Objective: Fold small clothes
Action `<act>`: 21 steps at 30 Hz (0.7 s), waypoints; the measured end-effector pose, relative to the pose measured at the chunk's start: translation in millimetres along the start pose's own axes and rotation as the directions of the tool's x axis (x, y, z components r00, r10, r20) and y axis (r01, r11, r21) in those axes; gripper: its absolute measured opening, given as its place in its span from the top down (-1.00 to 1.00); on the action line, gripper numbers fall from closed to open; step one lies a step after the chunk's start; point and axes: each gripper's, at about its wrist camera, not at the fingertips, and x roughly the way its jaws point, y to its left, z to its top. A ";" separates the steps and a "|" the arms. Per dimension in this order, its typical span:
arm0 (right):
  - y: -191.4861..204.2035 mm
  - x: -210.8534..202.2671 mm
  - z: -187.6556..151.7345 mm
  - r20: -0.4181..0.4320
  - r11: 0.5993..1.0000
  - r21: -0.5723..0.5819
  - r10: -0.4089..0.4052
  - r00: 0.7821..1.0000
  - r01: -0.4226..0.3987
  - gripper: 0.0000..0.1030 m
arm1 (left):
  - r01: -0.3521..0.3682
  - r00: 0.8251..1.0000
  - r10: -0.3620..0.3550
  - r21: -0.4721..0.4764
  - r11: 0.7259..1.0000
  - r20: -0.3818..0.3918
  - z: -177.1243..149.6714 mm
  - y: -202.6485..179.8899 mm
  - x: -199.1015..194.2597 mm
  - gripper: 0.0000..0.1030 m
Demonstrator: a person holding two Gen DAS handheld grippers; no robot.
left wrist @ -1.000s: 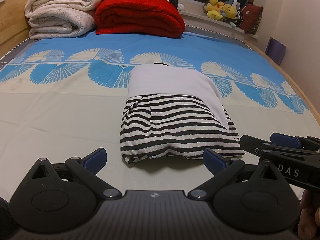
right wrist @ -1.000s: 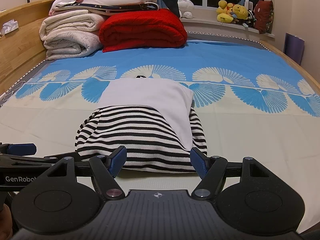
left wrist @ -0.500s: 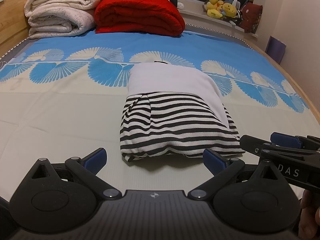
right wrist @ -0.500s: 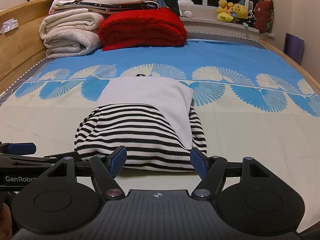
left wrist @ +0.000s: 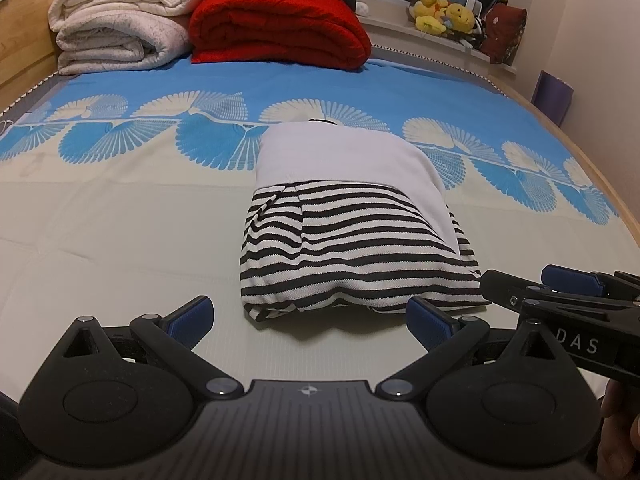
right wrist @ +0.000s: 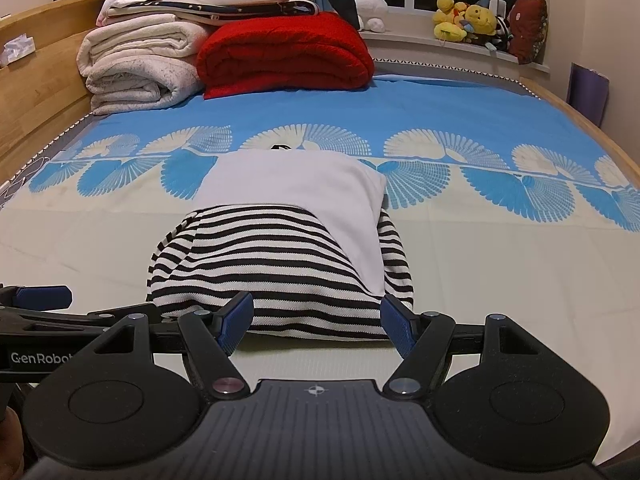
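- You're holding both grippers low at the near edge of the folded garment (left wrist: pixel 352 240), which is lying in the middle of the bed (left wrist: pixel 100 240), striped part toward you, white part behind it.
- Left gripper (left wrist: pixel 310 318): fingers standing wide apart, gripping nothing; the garment's near left corner is lying just ahead of the gap.
- Right gripper (right wrist: pixel 316 320): fingers also spread wide and empty, framing the near hem without pinching it.
- Risk: the near edge is looking puffy with several layers, so closing on only the top layer would probably peel the fold open.
- Risk: the two grippers are sitting close side by side, so reaching for the same corner could knock them together.
- Risk: the smooth bed cover may be letting the bundle slide if you're pushing instead of lifting.
- Surface: pale mat with a blue fan-pattern band beyond the garment.
- Room: red blanket (right wrist: pixel 284 52) and white folded quilts (right wrist: pixel 136 64) stacked at the far end, plush toys (right wrist: pixel 468 20) on the window ledge, wooden bed frame at left.
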 end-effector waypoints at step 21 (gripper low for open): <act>-1.5 -0.1 0.4 0.000 1.000 0.001 0.003 1.000 -0.003 -0.39 | 0.001 1.000 -0.001 -0.007 1.000 -0.004 1.0 -1.9 0.6 -0.99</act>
